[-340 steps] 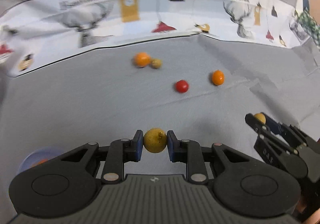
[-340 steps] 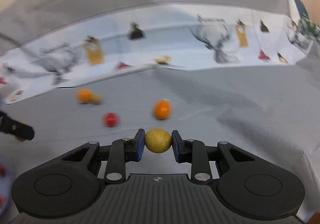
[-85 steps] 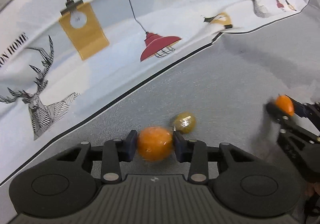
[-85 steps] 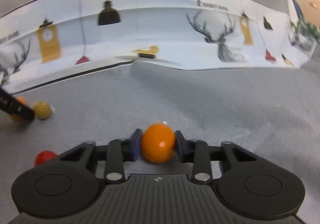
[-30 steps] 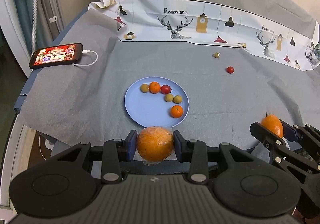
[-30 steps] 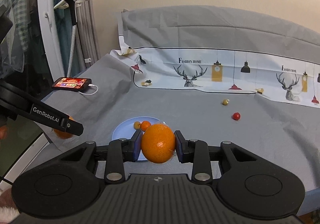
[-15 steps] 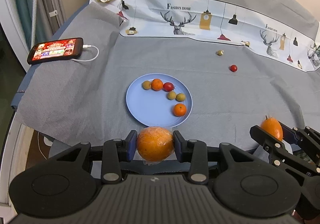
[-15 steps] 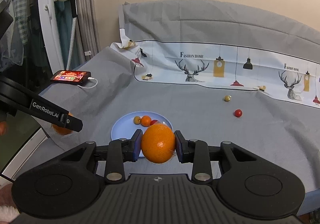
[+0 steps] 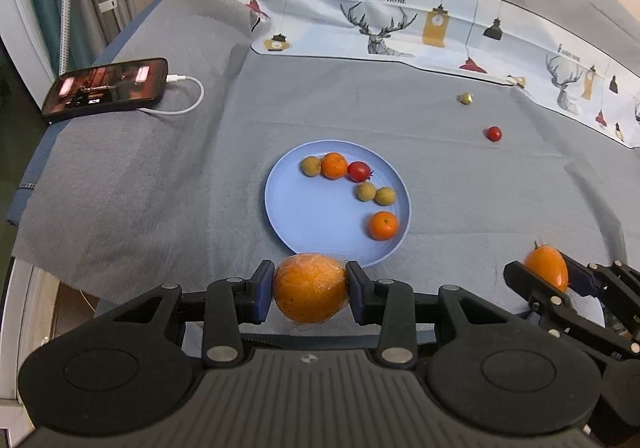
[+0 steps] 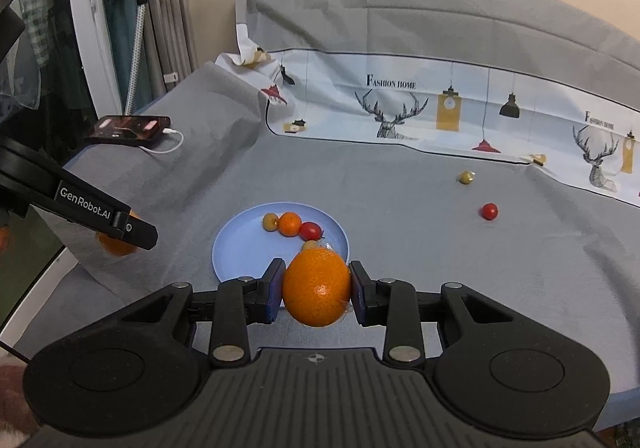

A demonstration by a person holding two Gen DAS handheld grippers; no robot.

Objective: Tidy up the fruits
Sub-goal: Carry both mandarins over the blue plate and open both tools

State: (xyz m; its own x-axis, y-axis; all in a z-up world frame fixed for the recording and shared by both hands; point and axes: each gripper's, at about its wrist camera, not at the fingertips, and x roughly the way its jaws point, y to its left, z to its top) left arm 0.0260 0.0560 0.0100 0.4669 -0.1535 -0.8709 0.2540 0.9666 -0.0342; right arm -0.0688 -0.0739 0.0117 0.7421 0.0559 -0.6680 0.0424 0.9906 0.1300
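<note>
My left gripper point(image 9: 310, 288) is shut on a wrapped orange point(image 9: 310, 286), held just short of the near rim of a blue plate point(image 9: 292, 208). The plate carries several small fruits: oranges, yellow-green ones and a red one. My right gripper point(image 10: 316, 288) is shut on another orange point(image 10: 316, 286), in front of the same blue plate point(image 10: 240, 244). In the left wrist view the right gripper point(image 9: 546, 272) shows at the right edge with its orange point(image 9: 546, 268). Farther off on the grey cloth lie a red cherry tomato point(image 9: 494, 133) and a small yellow-green fruit point(image 9: 465, 98).
A phone point(image 9: 106, 88) with a white charging cable point(image 9: 188, 96) lies at the far left of the table. A white printed cloth point(image 9: 400, 28) runs along the back. The table's near edge drops off below both grippers; a curtain and a white stand are at the left.
Both grippers have moved forward and down toward the plate, which now looks larger and closer. Each still holds its orange.
</note>
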